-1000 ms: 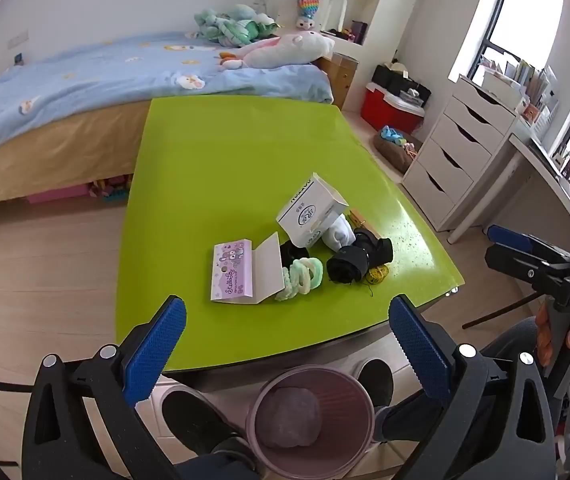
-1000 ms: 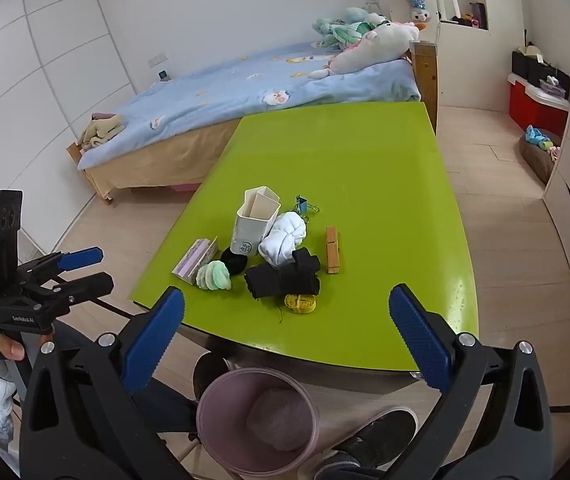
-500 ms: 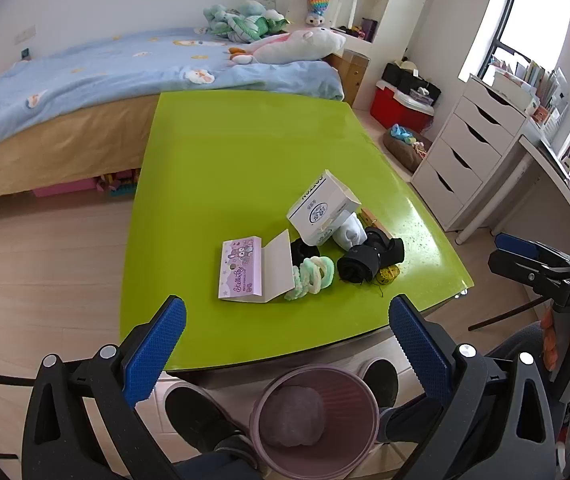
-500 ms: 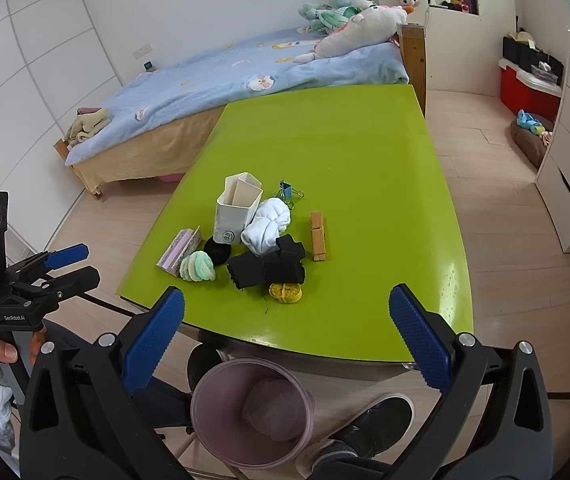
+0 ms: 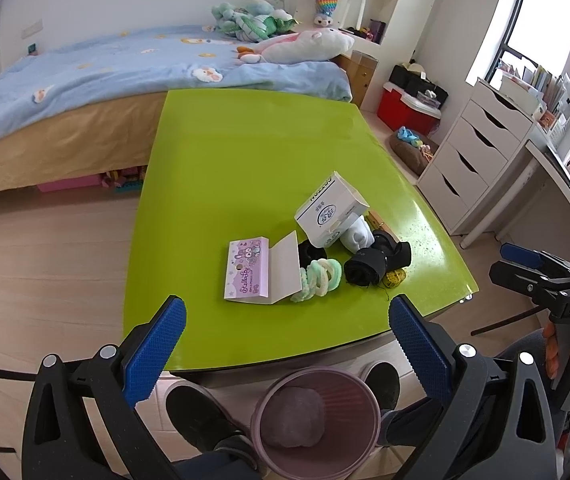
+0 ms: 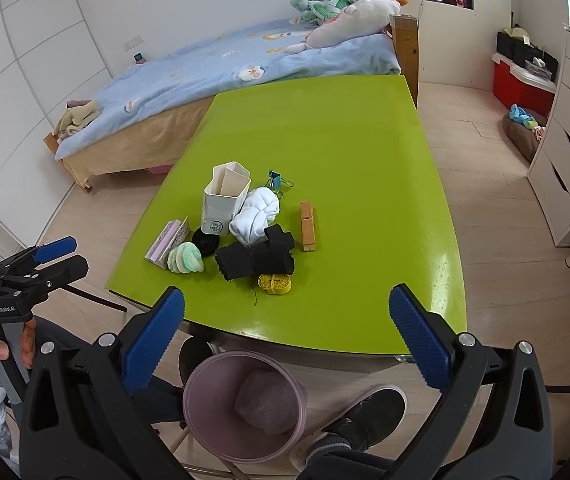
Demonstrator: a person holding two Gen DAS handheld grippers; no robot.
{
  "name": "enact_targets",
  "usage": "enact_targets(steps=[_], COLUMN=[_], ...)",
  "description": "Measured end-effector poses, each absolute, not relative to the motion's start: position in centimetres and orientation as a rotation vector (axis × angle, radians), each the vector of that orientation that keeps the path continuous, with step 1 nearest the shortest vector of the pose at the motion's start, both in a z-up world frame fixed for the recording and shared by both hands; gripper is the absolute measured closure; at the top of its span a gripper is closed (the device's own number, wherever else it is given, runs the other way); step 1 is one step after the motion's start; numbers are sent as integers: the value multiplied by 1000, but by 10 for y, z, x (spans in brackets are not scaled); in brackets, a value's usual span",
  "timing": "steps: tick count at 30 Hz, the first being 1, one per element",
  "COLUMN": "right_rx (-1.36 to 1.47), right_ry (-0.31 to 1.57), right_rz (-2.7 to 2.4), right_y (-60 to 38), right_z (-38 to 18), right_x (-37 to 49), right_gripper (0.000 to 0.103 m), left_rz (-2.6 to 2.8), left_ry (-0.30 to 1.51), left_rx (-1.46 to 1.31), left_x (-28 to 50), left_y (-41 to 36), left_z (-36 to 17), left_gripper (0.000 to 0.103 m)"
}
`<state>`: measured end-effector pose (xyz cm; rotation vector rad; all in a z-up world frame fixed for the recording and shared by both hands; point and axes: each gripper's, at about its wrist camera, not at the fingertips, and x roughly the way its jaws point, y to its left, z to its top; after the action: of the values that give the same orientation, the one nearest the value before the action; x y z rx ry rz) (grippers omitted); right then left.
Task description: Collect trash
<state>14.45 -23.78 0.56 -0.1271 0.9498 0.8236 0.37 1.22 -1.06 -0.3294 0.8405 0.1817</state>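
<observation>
- Pink plastic bin stands on the floor nearest the person, between two dark shoes and just under the table's near edge, probably parked there so scraps can be dropped straight down. Its mouth faces up, and a crumpled lump already lies inside.
- Both tools hang above the bin, short of the table. The left gripper has its jaws spread wide with nothing between them, and so does the right gripper. I judge this a ready stance before a first reach.
- Farther on, the green table carries all the clutter bunched near its near-left part, apart from the grippers.
- At the front of the pile, a small yellow wad lies just in front of a black cloth bundle.
- A pale green scrunchie rests beside an open purple card box, whose flap stands up and whose long side runs toward the far end of the table.
- Behind these, a white carton stands tilted with its open mouth up, leaning against a white sock roll.
- A wooden block lies flat to the right, its long axis running away from the person.
- Beyond it sits a blue binder clip.
- Past the table stands a bed with soft toys.
</observation>
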Motion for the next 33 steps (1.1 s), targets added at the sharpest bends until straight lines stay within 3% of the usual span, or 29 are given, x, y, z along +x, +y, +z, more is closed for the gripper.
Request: enact_targets(steps=[33], right_rx=[-144], right_ry=[927], right_rz=[812], right_y=[-238], right_z=[9], right_x=[142], right_gripper=[3], left_rz=[190], left_ry=[832], left_rx=[-250], left_x=[9], left_y=[-3], left_z=[-6], left_gripper=[6])
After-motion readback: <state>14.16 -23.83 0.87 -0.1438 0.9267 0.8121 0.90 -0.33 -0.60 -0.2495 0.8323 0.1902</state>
